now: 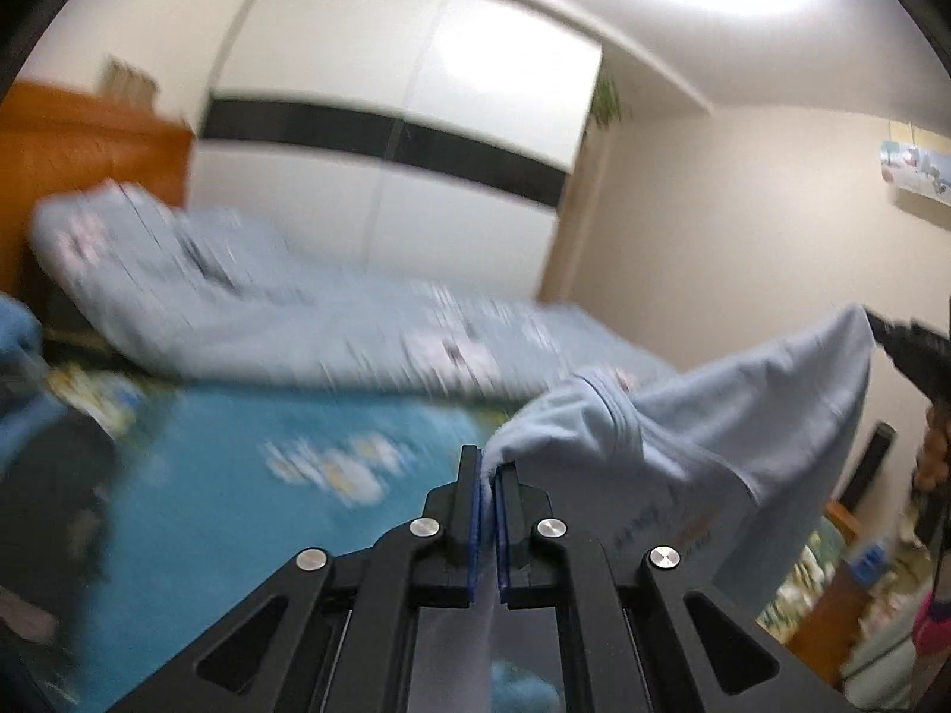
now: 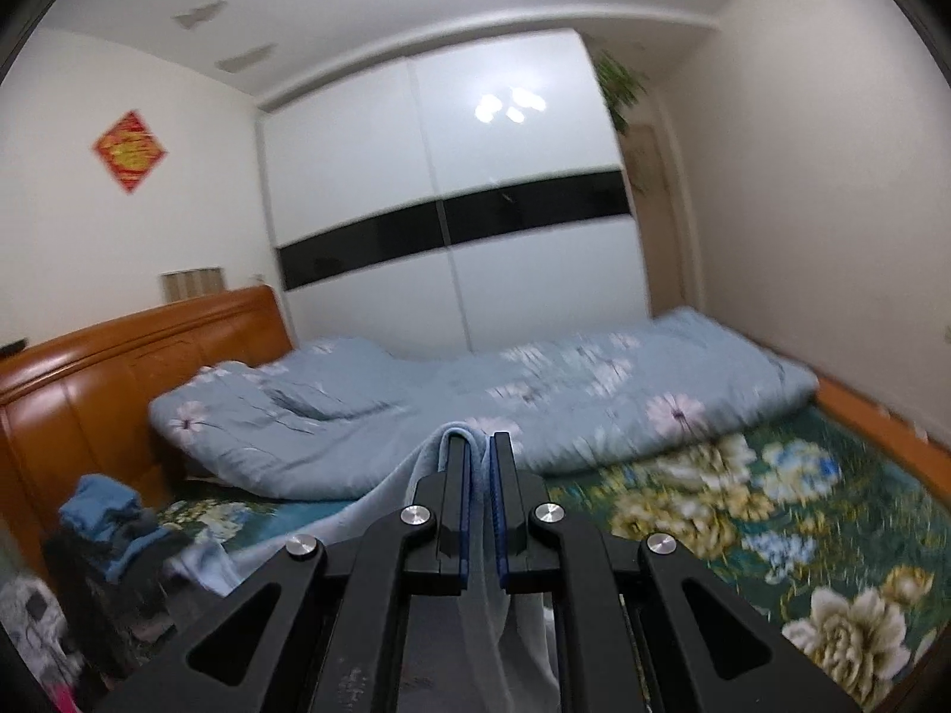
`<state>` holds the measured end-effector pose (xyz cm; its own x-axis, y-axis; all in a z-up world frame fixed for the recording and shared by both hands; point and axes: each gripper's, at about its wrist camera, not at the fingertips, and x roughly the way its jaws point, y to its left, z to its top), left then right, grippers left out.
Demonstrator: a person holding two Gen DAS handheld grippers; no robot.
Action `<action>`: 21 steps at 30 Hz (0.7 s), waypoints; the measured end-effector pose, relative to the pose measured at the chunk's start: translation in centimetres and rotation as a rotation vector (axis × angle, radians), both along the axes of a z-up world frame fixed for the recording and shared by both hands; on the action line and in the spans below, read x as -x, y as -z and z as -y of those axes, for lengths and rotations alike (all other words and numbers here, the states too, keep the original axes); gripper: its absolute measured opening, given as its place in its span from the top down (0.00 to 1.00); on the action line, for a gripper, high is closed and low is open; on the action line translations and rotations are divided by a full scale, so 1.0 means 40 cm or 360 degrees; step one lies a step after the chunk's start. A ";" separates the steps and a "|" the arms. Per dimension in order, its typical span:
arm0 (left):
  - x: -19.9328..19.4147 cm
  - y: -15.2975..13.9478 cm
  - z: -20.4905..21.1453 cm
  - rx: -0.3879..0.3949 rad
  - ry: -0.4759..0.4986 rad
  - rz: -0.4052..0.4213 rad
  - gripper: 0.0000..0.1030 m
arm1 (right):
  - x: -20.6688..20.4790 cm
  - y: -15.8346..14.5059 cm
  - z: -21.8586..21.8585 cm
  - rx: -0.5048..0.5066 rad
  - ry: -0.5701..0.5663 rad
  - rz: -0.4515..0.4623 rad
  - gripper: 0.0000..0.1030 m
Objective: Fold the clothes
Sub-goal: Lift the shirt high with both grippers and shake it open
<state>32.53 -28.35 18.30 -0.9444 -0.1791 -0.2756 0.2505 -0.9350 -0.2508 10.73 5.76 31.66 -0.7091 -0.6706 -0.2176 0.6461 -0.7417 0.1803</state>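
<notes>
A pale blue shirt (image 1: 713, 416) hangs in the air over the bed, stretched between both grippers. My left gripper (image 1: 487, 469) is shut on one edge of it, cloth pinched between the blue pads. The shirt runs up and right to the other gripper (image 1: 909, 350), seen at the right edge. In the right wrist view my right gripper (image 2: 479, 445) is shut on the same pale blue shirt (image 2: 380, 505), which drapes over its left finger and falls away to the lower left.
A floral bedsheet (image 2: 772, 505) covers the bed, with a light blue quilt (image 2: 535, 398) rolled along the far side. A wooden headboard (image 2: 119, 368) stands left, a pile of dark and blue clothes (image 2: 113, 529) below it. A white wardrobe (image 2: 475, 208) fills the back wall.
</notes>
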 end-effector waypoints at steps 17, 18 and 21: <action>-0.342 -0.310 -0.021 0.0415 -0.0227 -0.0321 0.96 | -0.251 -0.108 -0.043 0.0107 -0.0264 -0.0375 0.94; -0.340 -0.321 -0.013 0.0413 -0.0221 -0.0317 0.96 | -0.259 -0.110 -0.045 0.0107 -0.0276 -0.0391 0.94; -0.305 -0.342 0.011 0.0421 -0.0218 -0.0262 0.96 | -0.261 -0.115 -0.038 0.0110 -0.0295 -0.0424 0.94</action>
<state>44.74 -28.81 31.98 -0.9346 -0.3524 -0.0483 0.3546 -0.9336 -0.0518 21.19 7.28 36.28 -0.5997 -0.8001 0.0094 0.7999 -0.5992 0.0326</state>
